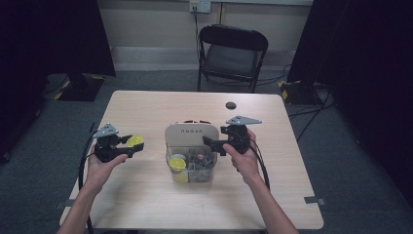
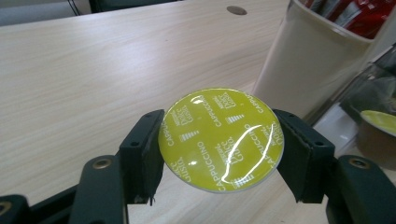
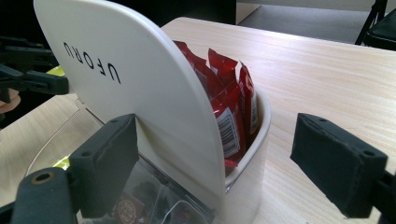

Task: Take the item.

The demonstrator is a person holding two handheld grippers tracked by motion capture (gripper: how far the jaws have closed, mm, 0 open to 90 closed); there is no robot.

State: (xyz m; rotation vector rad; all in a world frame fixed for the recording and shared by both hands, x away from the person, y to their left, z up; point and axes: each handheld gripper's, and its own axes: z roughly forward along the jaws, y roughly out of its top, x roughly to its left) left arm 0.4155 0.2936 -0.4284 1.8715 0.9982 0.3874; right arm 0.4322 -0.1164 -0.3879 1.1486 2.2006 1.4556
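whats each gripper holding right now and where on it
The left gripper clamps a yellow cappuccino capsule by opposite edges of its rim, foil lid facing up. The right gripper holds nothing; its jaws stand open around the white organizer.

High view: above, facing forward and down over the worktop (image 1: 146, 195). Gripper views: low, close, along the jaws. Shared: the white organiser (image 1: 190, 135) (image 3: 154, 93).

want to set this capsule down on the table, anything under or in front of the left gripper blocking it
Nothing visible does. The left gripper holds the yellow capsule over bare table. The white organizer stands off to its right, apart from the capsule.
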